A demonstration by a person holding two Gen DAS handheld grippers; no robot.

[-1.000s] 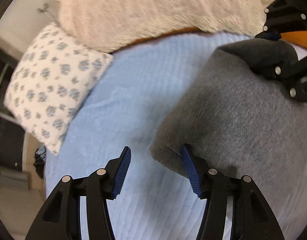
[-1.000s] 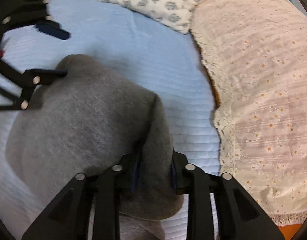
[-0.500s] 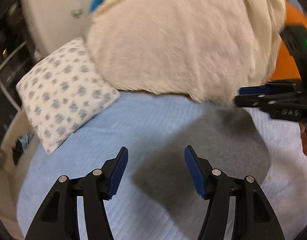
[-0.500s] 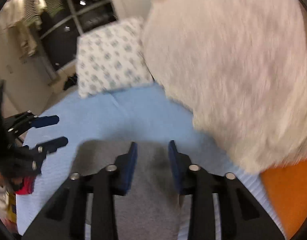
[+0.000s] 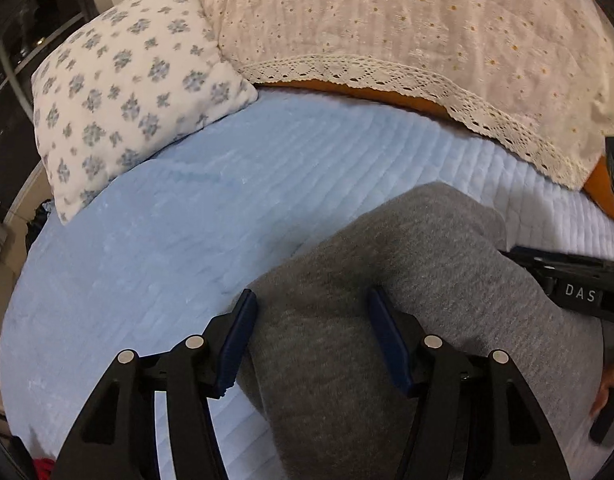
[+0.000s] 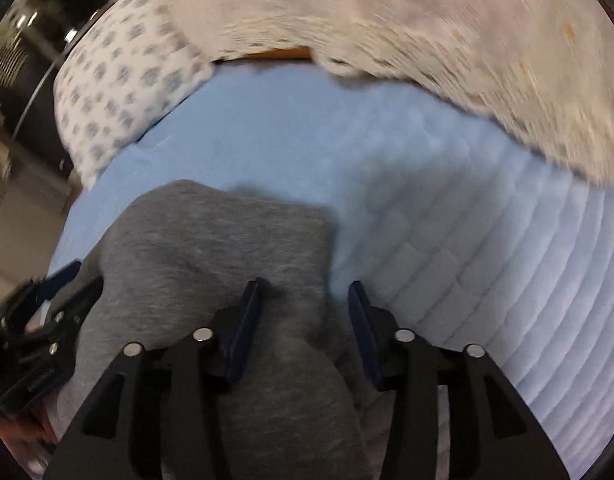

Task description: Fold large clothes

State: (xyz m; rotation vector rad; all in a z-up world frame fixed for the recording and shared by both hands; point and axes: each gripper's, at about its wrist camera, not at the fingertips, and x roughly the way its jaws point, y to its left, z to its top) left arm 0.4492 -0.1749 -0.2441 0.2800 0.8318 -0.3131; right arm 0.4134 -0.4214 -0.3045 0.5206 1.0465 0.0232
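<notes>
Bed (image 5: 155,240), blue quilted cover, filling mid-frame; grey garment (image 5: 407,300), bunched at lower right, running from between my left gripper (image 5: 311,344) jaws toward my right gripper (image 6: 305,320); both released, astride the cloth, equally near.

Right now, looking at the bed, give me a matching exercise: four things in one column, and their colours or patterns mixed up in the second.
Things:
1. garment
2. pillow
3. bed cover
4. blanket

Looks:
A. light blue, ribbed
B. cream with a lace edge
C. plain grey
D. white with blue-grey flowers

Pairs: 1-C, 2-D, 3-A, 4-B
</notes>
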